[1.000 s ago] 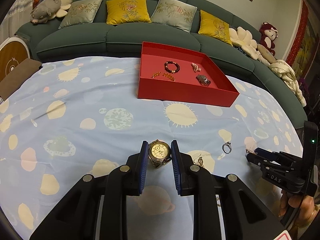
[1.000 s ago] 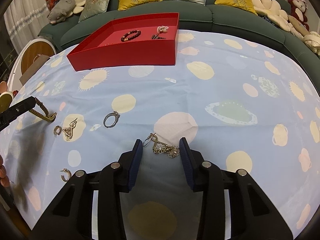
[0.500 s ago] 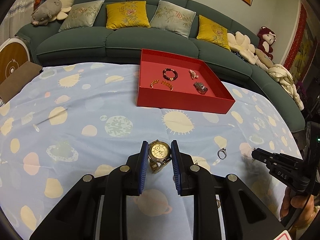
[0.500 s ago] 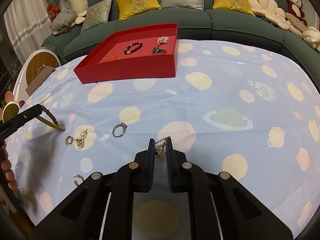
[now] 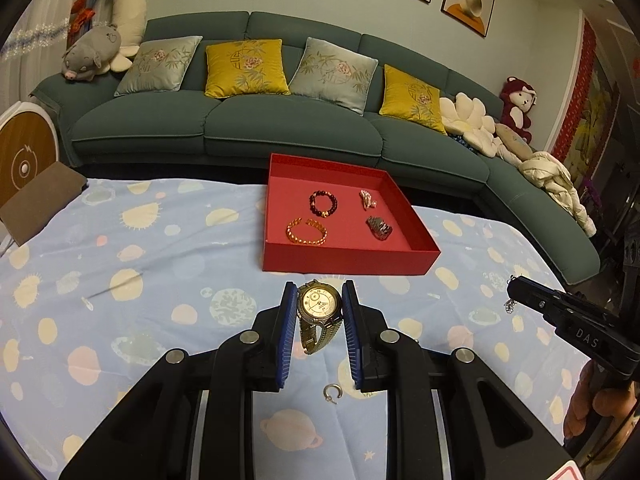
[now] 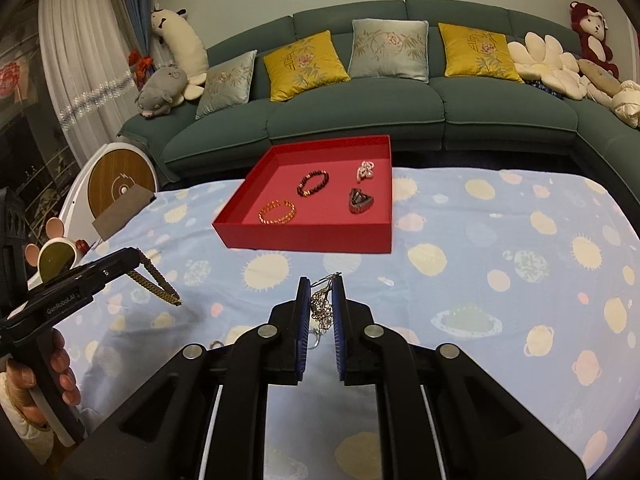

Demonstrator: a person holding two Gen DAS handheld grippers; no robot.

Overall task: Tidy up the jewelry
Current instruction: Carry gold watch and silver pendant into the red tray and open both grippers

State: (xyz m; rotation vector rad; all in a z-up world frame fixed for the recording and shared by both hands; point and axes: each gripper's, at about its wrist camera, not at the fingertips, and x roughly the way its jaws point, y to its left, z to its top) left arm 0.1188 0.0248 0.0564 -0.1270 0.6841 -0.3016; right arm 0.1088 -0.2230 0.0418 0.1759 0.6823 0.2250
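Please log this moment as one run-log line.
left gripper: shut on gold watch | right gripper: shut on chain | red tray: four pieces inside

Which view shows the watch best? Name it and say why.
The left wrist view. There the watch faces the camera, dial visible, pinched between the left tool pads. In the right wrist view only its gold strap shows, hanging from that tool's tip at the left edge; the dial is hidden.

A green sofa (image 5: 288, 128) is standing behind the patterned tablecloth (image 5: 120, 264), carrying yellow cushions (image 5: 245, 68) and grey cushions (image 5: 334, 74). A grey plush pig (image 6: 160, 92) is lying at one end, a red plush monkey (image 5: 518, 106) sitting at the other.
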